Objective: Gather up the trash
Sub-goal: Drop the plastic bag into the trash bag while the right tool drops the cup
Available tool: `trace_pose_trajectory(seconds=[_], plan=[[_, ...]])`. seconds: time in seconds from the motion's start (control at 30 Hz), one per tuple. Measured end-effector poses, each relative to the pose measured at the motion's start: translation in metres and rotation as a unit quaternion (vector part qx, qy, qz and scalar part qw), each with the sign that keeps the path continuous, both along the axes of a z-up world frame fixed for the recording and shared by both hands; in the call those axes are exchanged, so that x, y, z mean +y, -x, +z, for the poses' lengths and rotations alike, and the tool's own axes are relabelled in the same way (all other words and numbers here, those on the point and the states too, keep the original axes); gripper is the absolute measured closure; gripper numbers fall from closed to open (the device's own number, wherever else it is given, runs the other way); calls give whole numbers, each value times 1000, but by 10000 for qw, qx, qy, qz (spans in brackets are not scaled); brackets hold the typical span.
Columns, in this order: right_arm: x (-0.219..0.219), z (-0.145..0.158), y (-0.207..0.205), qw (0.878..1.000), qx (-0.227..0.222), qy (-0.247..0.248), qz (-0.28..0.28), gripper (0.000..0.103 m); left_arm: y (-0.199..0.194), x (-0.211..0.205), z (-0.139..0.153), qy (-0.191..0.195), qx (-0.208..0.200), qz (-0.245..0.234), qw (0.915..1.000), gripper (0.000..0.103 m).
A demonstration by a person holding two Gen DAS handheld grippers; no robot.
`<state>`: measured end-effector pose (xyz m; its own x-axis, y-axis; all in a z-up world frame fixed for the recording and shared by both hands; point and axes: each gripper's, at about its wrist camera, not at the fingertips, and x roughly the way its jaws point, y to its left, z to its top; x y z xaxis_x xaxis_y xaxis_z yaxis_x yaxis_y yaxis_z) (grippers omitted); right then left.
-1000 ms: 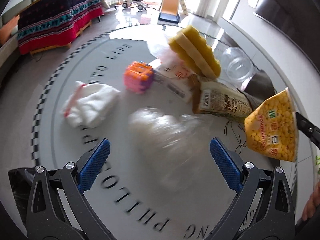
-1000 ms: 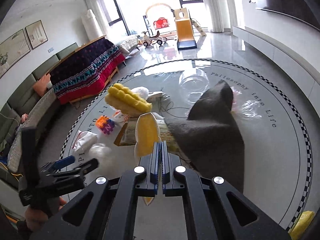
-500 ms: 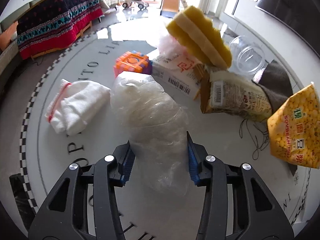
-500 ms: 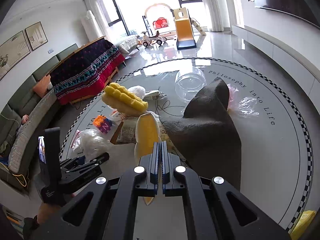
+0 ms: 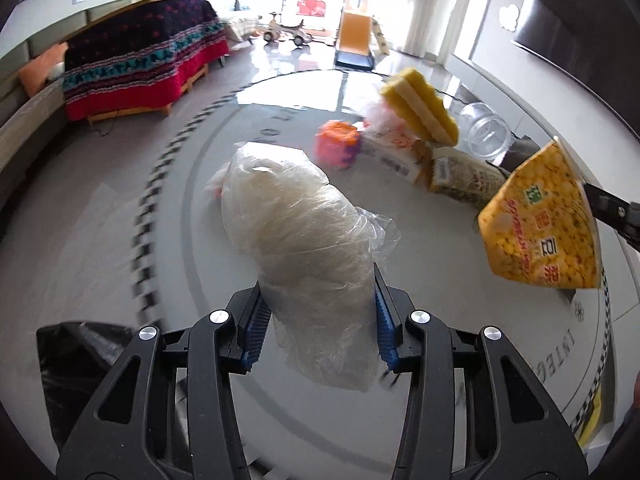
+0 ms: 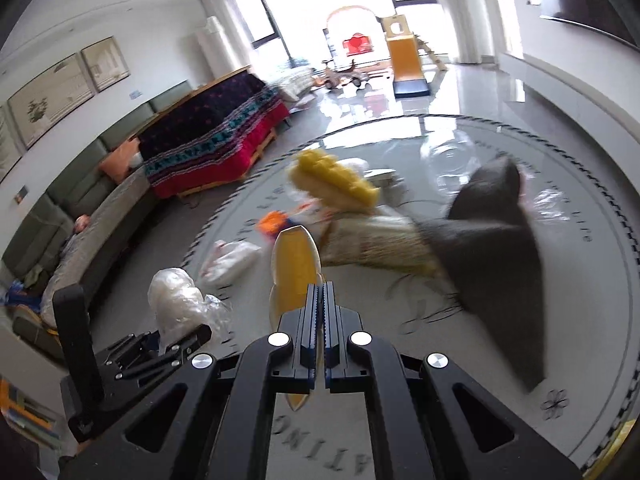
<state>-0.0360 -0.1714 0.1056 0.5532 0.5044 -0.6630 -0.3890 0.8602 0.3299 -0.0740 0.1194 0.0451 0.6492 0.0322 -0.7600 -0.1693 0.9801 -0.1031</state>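
My left gripper (image 5: 316, 320) is shut on a crumpled clear plastic bag (image 5: 300, 240) and holds it above the round glass table (image 5: 440, 260). The bag (image 6: 176, 300) and the left gripper (image 6: 160, 346) also show in the right wrist view, at lower left. My right gripper (image 6: 320, 340) is shut on a yellow snack packet (image 6: 296, 272), held edge-on above the table. In the left wrist view the packet (image 5: 544, 224) hangs at the right.
On the table lie a yellow sponge (image 5: 420, 108), an orange toy block (image 5: 338, 142), snack wrappers (image 5: 460, 176), a clear bowl (image 5: 486, 132), a white cloth (image 6: 228, 262) and a grey cloth (image 6: 492, 252). A black bag (image 5: 80, 360) sits at lower left.
My left gripper closed on the clear plastic bag and lifted it off the table, drawing back. My right gripper kept hold of the yellow packet and turned a little.
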Motion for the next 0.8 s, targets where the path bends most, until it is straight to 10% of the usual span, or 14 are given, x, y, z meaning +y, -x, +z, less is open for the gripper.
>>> trace_pose_trajectory(seconds=[0.4, 0.8], plan=[[127, -1, 72, 9857, 167, -263, 1654, 100, 124, 93, -8, -263, 80, 1280, 9914, 59], [268, -9, 147, 9378, 491, -287, 3424, 100, 240, 187, -38, -126, 486, 2961, 9538, 58]])
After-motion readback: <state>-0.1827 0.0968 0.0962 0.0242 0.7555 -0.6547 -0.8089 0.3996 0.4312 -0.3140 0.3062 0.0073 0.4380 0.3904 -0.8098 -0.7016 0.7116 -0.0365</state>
